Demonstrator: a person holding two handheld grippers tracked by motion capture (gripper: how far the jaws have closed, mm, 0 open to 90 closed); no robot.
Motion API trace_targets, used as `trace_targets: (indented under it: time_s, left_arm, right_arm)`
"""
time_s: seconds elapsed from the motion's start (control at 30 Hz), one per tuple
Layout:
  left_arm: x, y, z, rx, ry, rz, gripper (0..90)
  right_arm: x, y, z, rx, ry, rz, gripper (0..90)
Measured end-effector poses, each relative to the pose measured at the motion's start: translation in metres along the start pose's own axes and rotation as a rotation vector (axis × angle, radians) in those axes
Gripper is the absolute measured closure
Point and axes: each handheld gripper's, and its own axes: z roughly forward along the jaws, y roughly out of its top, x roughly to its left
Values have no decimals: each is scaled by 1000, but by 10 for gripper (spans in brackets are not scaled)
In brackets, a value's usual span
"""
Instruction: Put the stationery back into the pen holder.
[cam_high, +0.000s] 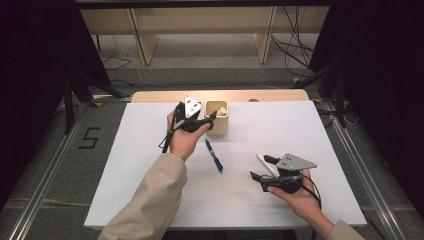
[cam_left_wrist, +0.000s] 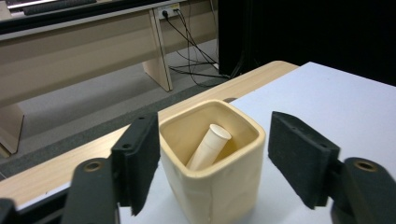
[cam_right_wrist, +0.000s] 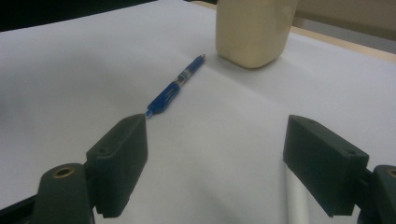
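Note:
A cream square cup stands at the back middle of the white sheet, with a white pen leaning inside it. My left gripper is held right by the cup's left side. In the left gripper view its jaws stand open on either side of the cup without touching it, above the white pen. A blue pen lies flat in front of the cup. My right gripper is open at the front right, with a white-silver pen lying by its far jaw. The right gripper view shows the blue pen ahead of the open jaws.
The white sheet covers a wooden table whose bare edge runs along the back. Beyond it stand a pale wooden bench and floor cables. Dark curtains flank both sides.

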Motion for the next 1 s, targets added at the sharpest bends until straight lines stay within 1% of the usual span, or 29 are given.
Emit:
trace_targets:
  time_s: [0.1, 0.17, 0.2, 0.37, 0.43, 0.5, 0.57, 0.6, 0.7, 0.73, 0.77, 0.83, 0.87, 1.0]
  left_arm:
    - [2, -5, -10, 27, 2, -4, 267]
    - [3, -10, -17, 41, 1, -13, 256]
    - [3, -13, -21, 54, 0, -6, 255]
    - [-2, -29, -41, 62, -30, -7, 248]
    - [-4, -38, -48, 84, -60, 10, 246]
    - [-5, -48, -56, 103, -76, 6, 232]
    - [-6, -58, -63, 108, -86, -8, 234]
    - [-6, -63, -66, 119, -92, -6, 233]
    - [-9, -78, -75, 137, -97, -3, 230]
    - [-9, -82, -77, 148, -98, 5, 229]
    - [-9, -85, -79, 156, -97, 10, 229]
    - [-9, -89, -84, 157, -96, 7, 231]
    - [-10, -92, -86, 149, -95, -5, 233]
    - [-12, -102, -91, 164, -96, 0, 236]
  right_arm:
    - [-1, 1, -1, 2, -5, 2, 231]
    - [-1, 0, -1, 4, -7, 2, 231]
    - [-2, 0, -1, 1, -7, 3, 232]
    - [-3, 1, -1, 6, -15, 6, 237]
    - [-3, 1, -1, 9, -23, 7, 242]
    - [-4, 2, -2, 11, -31, 9, 247]
    - [-5, 2, -3, 18, -38, 13, 248]
    - [-6, 2, -3, 20, -40, 12, 248]
    - [-7, 2, -2, 20, -41, 17, 248]
    - [-7, 2, -2, 19, -43, 12, 249]
    - [-7, 3, -2, 26, -46, 17, 249]
    - [-8, 3, -2, 28, -51, 14, 250]
    - [-9, 3, -2, 34, -54, 16, 252]
    - [-11, 3, -1, 57, -69, 25, 260]
